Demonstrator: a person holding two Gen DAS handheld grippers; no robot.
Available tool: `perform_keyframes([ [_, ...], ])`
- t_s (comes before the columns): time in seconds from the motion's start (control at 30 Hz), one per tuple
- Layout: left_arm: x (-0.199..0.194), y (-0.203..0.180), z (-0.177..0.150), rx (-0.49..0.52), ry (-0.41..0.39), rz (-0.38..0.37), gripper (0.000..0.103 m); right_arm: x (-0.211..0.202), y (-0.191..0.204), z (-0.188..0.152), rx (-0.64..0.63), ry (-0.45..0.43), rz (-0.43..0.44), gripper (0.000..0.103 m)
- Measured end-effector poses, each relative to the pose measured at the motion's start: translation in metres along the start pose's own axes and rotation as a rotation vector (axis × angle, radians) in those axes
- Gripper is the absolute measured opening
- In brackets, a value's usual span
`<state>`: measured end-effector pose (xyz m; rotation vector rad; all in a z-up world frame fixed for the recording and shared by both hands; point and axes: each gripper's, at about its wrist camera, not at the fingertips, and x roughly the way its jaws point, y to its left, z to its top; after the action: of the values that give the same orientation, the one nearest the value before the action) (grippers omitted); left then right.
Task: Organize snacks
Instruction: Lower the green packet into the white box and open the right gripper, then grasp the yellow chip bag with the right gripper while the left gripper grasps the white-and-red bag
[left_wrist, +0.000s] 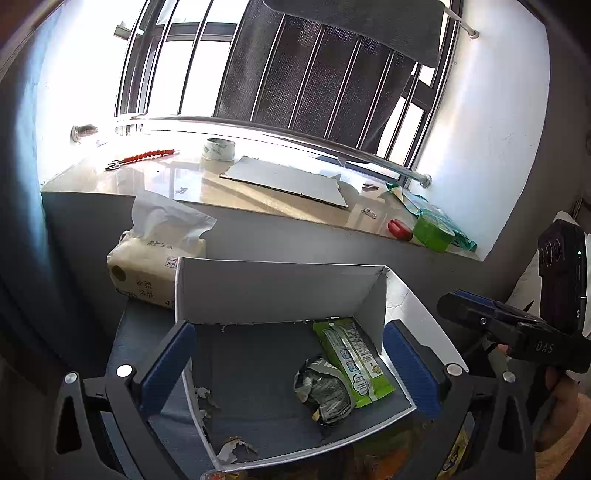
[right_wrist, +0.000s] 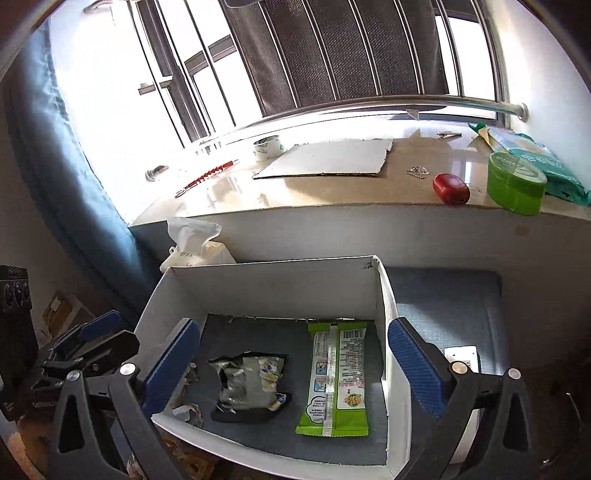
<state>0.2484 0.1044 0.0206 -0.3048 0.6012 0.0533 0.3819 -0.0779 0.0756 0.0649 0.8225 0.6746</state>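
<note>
A white open box (left_wrist: 277, 288) (right_wrist: 269, 280) sits on a grey-blue surface. Inside lie a green snack packet (left_wrist: 354, 362) (right_wrist: 338, 376), back side up, along the right wall, and a crumpled silver snack packet (left_wrist: 323, 391) (right_wrist: 249, 380) to its left. My left gripper (left_wrist: 291, 369) is open and empty, its blue pads either side of the box. My right gripper (right_wrist: 293, 365) is open and empty above the box; it also shows at the right in the left wrist view (left_wrist: 498, 325). More snack wrappers show dimly below the box's near edge (left_wrist: 399, 450).
A tissue pack (left_wrist: 155, 258) (right_wrist: 195, 247) stands behind the box's left corner. The windowsill (right_wrist: 351, 192) holds a cardboard sheet (left_wrist: 288, 181), tape roll (left_wrist: 218, 149), red case (right_wrist: 450, 188), green tub (right_wrist: 515, 182) and green packet (right_wrist: 543, 162). A blue curtain (right_wrist: 55, 155) hangs left.
</note>
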Motion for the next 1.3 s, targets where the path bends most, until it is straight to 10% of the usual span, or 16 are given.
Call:
perform_keyframes([
  [0.3, -0.096, -0.01, -0.038, 0.102, -0.177, -0.008, 0.103, -0.086, 0.039, -0.04, -0.129, -0.108, 0.063, 0.103],
  [0.63, -0.168, -0.024, -0.124, 0.122, -0.147, -0.058, 0.103, -0.181, 0.037, -0.147, -0.146, -0.228, -0.03, 0.103],
  [0.97, -0.174, -0.018, -0.178, 0.039, -0.109, -0.09, 0.103, -0.184, 0.007, -0.226, 0.006, -0.17, -0.077, 0.103],
  [1.3, -0.168, -0.013, -0.181, 0.029, -0.088, -0.089, 0.103, -0.135, -0.003, -0.212, -0.065, -0.081, -0.093, 0.103],
])
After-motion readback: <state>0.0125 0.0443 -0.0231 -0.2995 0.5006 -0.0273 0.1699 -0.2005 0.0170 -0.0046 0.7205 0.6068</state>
